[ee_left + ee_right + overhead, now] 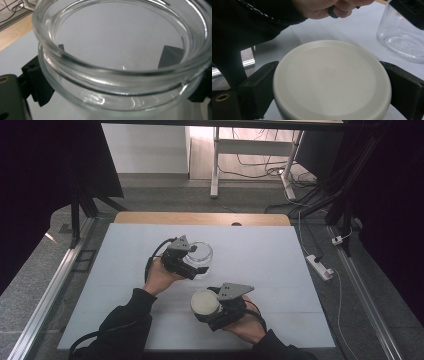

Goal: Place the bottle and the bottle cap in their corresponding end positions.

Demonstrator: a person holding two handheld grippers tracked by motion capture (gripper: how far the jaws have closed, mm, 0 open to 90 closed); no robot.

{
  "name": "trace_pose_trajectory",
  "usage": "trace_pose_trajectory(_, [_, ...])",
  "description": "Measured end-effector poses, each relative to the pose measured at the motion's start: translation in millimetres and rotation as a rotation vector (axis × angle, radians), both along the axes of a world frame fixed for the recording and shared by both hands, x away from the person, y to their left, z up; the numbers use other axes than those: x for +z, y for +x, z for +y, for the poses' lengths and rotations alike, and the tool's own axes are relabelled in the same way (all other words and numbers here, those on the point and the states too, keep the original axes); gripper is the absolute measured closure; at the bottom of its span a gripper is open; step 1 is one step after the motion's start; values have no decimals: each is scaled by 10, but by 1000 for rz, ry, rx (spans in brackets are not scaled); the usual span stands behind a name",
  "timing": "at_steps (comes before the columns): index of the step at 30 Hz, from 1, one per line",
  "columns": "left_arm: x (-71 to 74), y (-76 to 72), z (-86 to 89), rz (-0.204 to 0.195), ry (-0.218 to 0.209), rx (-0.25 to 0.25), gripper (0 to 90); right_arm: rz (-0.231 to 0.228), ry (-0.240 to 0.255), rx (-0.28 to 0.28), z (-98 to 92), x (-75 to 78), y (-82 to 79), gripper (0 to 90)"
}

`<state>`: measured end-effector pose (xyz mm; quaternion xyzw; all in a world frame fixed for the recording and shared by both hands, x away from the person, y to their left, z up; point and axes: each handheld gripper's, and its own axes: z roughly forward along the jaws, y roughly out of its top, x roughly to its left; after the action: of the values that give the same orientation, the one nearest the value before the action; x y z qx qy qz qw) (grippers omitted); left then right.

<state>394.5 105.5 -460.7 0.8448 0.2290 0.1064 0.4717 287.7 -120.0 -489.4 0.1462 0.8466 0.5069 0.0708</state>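
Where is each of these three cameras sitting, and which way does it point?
High view: above the person's side, looking forward and down on the white table; forearms, hands, both grippers show.
Left gripper view: rides the left gripper, facing the open glass jar between its jaws.
Right gripper view: rides the right gripper, facing the cream lid it clamps; the other hand shows.
Shared: both gripper views show the jar.

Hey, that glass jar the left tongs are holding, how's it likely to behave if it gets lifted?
The glass jar looks rigid and probably fragile: clear, thick-walled glass. Its smooth, glossy wall may slip between the left tongs, which clamp just under the rim. It appears empty, so likely fairly light, though thick glass adds weight.
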Motion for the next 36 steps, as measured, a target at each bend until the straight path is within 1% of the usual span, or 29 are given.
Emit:
trace_pose_trajectory(9, [-88, 104, -10, 11, -4, 22, 73, 9, -16, 5, 79, -111, 35, 72])
trace_pose_trajectory(18, [-217, 190, -56, 19, 19, 37, 73, 28, -26, -6, 121, -227, 105, 72])
trace_pose_trajectory(22, [-266, 219, -61, 18, 21, 45, 73, 34, -37, -10, 139, -277, 142, 72])
trace_pose_trajectory(29, [-342, 266, -72, 20, 27, 49, 73, 40, -81, -14, 181, -356, 184, 72])
trace_pose_trajectory(36, [-437, 316, -82, 29, 41, 64, 73, 57, -132, -22, 208, -431, 227, 72])
